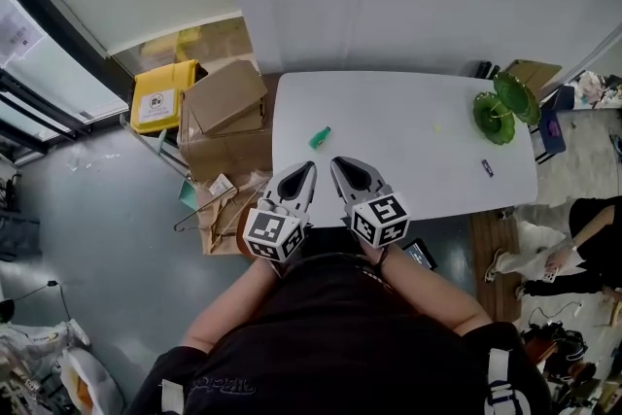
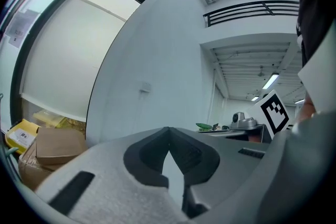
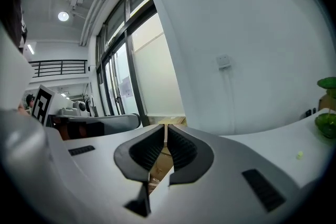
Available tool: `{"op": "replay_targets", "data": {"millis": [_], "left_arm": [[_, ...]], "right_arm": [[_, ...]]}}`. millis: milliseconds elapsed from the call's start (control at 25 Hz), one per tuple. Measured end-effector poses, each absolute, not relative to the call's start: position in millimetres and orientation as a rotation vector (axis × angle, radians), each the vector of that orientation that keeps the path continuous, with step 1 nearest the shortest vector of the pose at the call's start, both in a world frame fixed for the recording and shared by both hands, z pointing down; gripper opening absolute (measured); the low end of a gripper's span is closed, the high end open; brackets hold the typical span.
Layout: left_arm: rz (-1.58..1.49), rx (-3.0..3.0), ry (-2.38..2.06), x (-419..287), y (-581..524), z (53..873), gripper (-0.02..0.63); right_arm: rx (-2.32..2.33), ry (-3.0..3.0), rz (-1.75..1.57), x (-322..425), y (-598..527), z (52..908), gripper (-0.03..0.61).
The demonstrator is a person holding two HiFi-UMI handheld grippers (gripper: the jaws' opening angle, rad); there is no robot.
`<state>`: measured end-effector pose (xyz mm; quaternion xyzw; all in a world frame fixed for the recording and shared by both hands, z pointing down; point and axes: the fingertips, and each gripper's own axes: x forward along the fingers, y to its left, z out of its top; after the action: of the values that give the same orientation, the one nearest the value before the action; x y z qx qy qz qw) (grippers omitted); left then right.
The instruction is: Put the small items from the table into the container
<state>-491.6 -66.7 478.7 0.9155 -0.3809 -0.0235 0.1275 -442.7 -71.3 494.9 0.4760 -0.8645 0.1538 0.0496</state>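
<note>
The person holds 2 grippers side by side over the near edge of the white table (image 1: 408, 97). Both grippers point toward the far side of the table.

The left gripper (image 1: 308, 169) has its jaws closed. In the left gripper view the 2 tips of the left gripper (image 2: 168, 129) meet, and nothing is between them. The right gripper (image 1: 341, 164) is just beside it, on the right. Its jaws are also closed. In the right gripper view only a very thin slit stays between the pads of the right gripper (image 3: 166, 132), and it holds nothing.

The small green item (image 1: 320, 138) lies on the table, just beyond the 2 grippers and a little to the left. A small dark blue item (image 1: 487, 168) lies near the right end of the table, at its near edge. A tiny yellow-green item (image 1: 436, 126) lies between these 2, farther from the person.

The green container (image 1: 505, 107) stands at the far right corner of the table, well apart from both grippers. It shows also at the right edge of the right gripper view (image 3: 327, 124).

On the floor, left of the table, stand cardboard boxes (image 1: 224, 107) and a yellow bin (image 1: 160, 95). Another person (image 1: 583, 248) sits low at the right.
</note>
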Motion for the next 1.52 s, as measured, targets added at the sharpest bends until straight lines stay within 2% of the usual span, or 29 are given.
{"op": "replay_targets", "data": {"millis": [600, 1040, 1520], "left_arm": [[-0.002, 2.587, -1.177, -483, -142, 507, 0.008], [0.092, 2.494, -1.239, -483, -199, 563, 0.008], [0.171, 2.409, -1.24, -486, -220, 616, 0.008]], "right_arm": [[1.409, -2.508, 0.748, -416, -164, 567, 0.021], [1.325, -2.292, 0.898, -407, -218, 687, 0.134], [1.311, -2.059, 1.121, -414, -247, 794, 0.195]]}}
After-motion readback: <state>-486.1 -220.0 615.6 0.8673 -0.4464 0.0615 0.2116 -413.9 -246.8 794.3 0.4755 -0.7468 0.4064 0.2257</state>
